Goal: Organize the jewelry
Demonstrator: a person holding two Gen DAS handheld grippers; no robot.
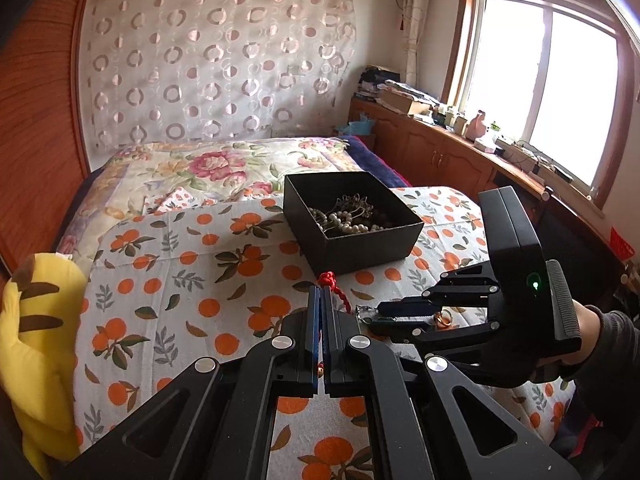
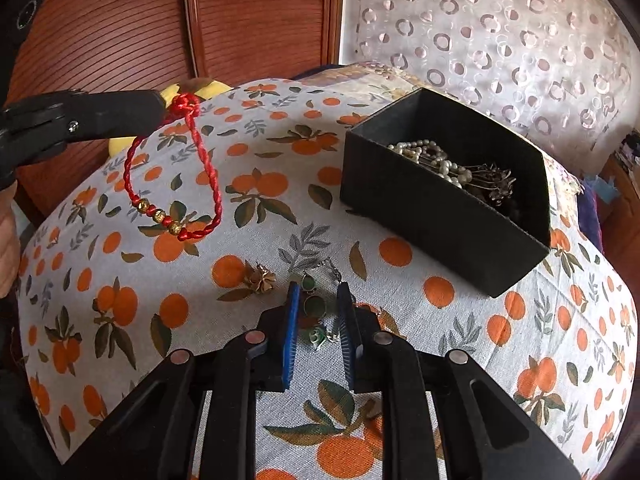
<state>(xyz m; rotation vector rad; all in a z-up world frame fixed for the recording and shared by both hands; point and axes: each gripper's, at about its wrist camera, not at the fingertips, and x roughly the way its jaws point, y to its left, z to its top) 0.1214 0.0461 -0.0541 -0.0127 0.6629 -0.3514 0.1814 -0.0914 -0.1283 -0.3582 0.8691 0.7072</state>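
Jewelry half sorted: pearls already in the box (image 2: pixel 440 208).
Your left tongs (image 1: pixel 323 294) pinch the red bracelet (image 2: pixel 176 184); your right tongs (image 2: pixel 319 300) straddle the green pendant (image 2: pixel 314 304) unclamped, brooch (image 2: pixel 260 278) at nine o'clock.

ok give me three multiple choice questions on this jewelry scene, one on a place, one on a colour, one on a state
1. Where do the pearl beads lie?
A. in the black box
B. on the orange-print cloth
C. on the yellow plush toy

2. What colour is the cord bracelet with the gold beads?
A. blue
B. red
C. white

3. How does the left gripper stand?
A. wide open above the box
B. lying on the cloth, holding nothing
C. shut on the bracelet's knot

Key:
1 A, the right wrist view shows the pearls piled inside the box.
2 B, the braided cord is plainly red in both views.
3 C, its fingers are pressed together with the knot pinched at the tip and the loop hanging below.
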